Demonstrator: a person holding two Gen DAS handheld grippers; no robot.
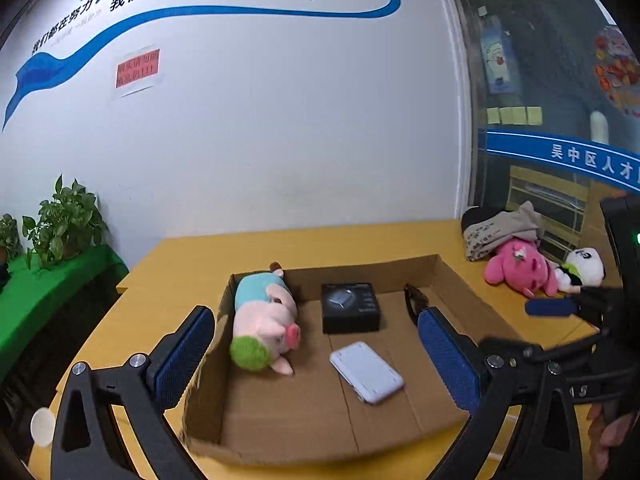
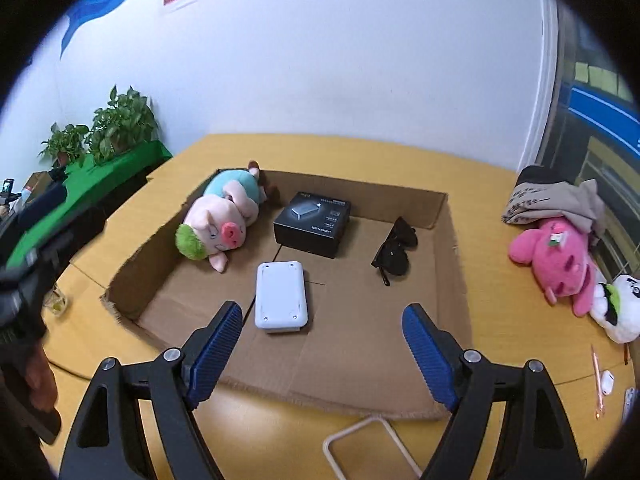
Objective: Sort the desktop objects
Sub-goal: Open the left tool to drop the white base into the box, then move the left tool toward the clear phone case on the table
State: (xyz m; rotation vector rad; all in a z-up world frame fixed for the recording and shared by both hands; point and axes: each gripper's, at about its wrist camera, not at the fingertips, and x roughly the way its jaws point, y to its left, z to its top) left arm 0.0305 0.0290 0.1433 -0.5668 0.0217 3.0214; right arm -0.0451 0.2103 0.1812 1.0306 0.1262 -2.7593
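On the left of the shallow cardboard tray [image 2: 452, 240] the pig plush [image 2: 220, 224] lies along the wall; beside it sits the black box [image 2: 314, 226], with the white device [image 2: 282, 296] nearer the front and the sunglasses [image 2: 394, 250] further right; all four already rest inside. Well to the right, out on the worktop [image 2: 492, 320], the pink plush [image 2: 560, 256] and the panda plush [image 2: 618, 312] lie touching, and they look like what is left to sort. The left hand-held gripper [image 1: 316, 356] stands wide and empty; the right hand-held gripper [image 2: 322, 354] is also spread with nothing between its pads. The right one is likely better placed for the pink plush; approach from above, close on the thick body rather than a limb, and lift clear of the panda before crossing the tray wall.
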